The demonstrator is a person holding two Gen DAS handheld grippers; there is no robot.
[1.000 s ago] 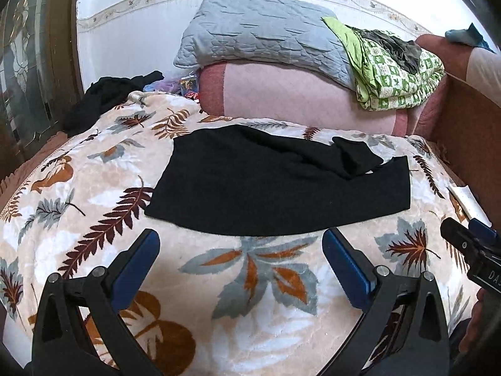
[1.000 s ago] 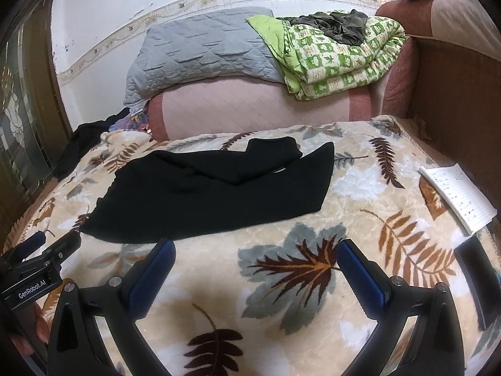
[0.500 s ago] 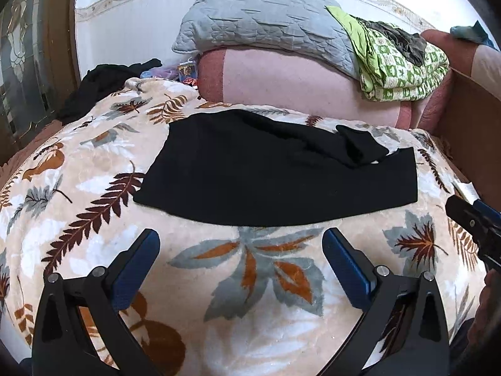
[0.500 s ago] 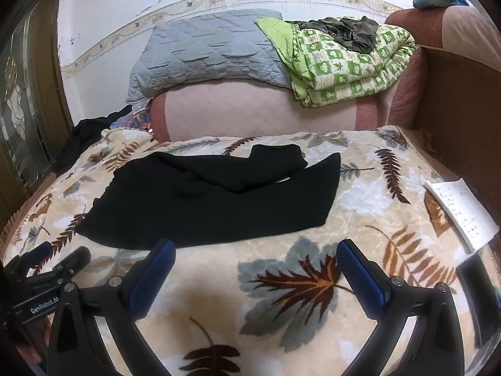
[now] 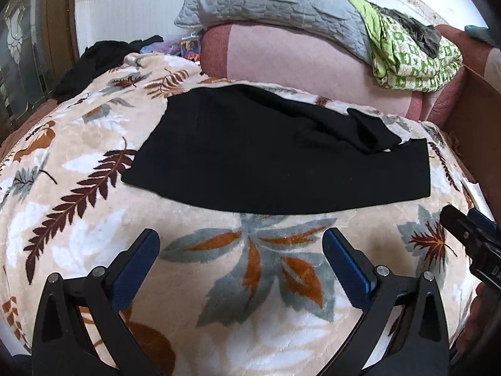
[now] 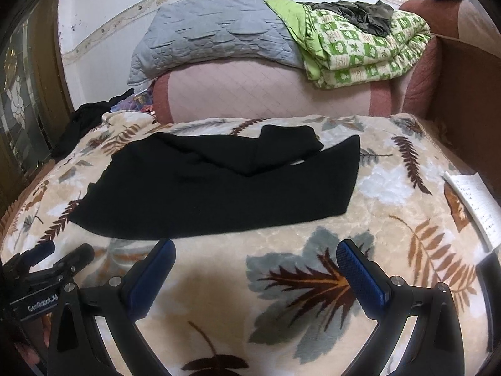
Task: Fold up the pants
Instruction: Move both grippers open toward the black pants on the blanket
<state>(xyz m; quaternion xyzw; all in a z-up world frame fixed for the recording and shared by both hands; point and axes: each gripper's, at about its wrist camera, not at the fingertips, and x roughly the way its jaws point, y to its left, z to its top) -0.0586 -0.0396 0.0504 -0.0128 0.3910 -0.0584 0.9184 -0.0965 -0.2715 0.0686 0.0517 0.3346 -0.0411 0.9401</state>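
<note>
Black pants (image 5: 275,159) lie flat across a leaf-patterned blanket (image 5: 250,266) on a bed, with one part folded over at the far right. They also show in the right wrist view (image 6: 219,185). My left gripper (image 5: 241,250) is open and empty, just short of the pants' near edge. My right gripper (image 6: 256,263) is open and empty, just short of the near edge toward the pants' right end. The right gripper's tips show at the left wrist view's right edge (image 5: 466,235); the left gripper shows at the right wrist view's left edge (image 6: 50,269).
A pink bolster (image 6: 269,94) with a grey quilt (image 6: 219,37) and a green patterned quilt (image 6: 366,47) lies behind the pants. A dark garment (image 5: 103,56) sits at the far left. A paper sheet (image 6: 476,203) lies at the right, beside a brown board (image 6: 469,94).
Both grippers have moved forward toward the pants, which now fill more of each view. Both stay open and empty.
</note>
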